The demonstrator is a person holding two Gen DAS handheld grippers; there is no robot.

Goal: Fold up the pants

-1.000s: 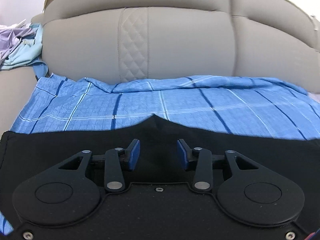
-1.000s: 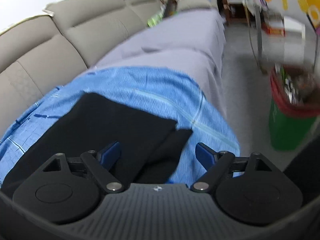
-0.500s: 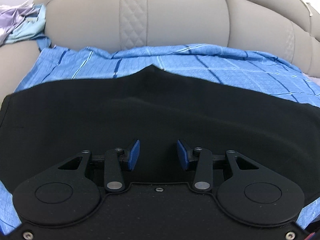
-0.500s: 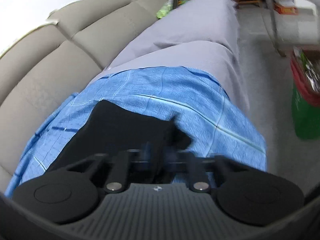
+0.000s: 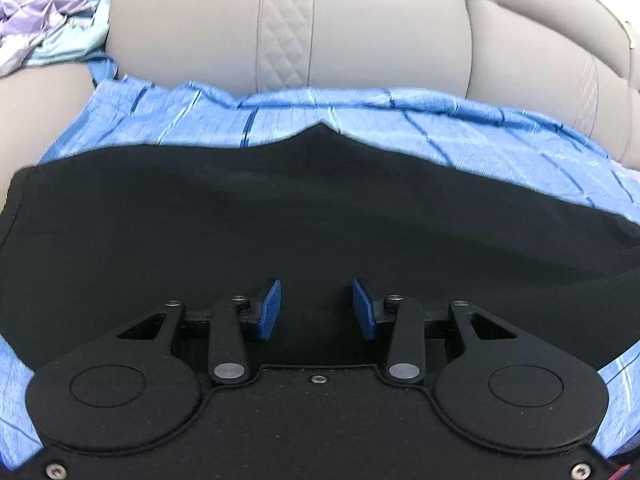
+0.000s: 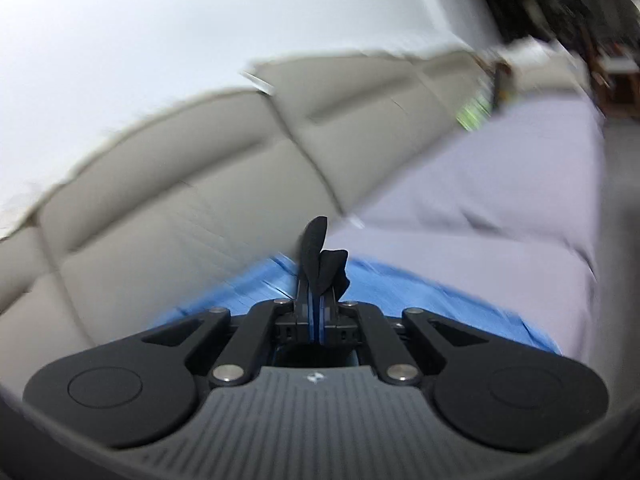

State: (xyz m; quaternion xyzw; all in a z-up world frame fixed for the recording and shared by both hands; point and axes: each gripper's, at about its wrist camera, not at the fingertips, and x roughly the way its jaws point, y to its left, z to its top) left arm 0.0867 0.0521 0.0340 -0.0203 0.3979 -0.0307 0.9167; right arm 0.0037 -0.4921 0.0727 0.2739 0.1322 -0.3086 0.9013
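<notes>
Looking through the left wrist view: your left gripper (image 5: 316, 310) hangs low over the black pants (image 5: 280, 216), which lie spread flat ahead of and under its tips.
Left jaws: parted, a clear gap between the blue pads (image 5: 269, 309), nothing held; you cannot tell whether they brush the cloth beneath.
Why so: the pants rest on the blue checked sheet (image 5: 420, 128) beyond the tips, likely to give a flat bed for folding; this hand seems ready to pin or take the near edge.
Beyond: the beige sofa back (image 5: 380, 36) rises past the sheet; crumpled clothes (image 5: 48, 36) lie far left.
Right wrist view: your right gripper (image 6: 315, 312) is clamped tight on an end of the pants (image 6: 320, 256), black cloth poking out past the tips.
Why so: probably lifting that end to carry it over the rest.
Below the tips: blue sheet (image 6: 400, 284); lilac cover (image 6: 500, 216) to the right.
</notes>
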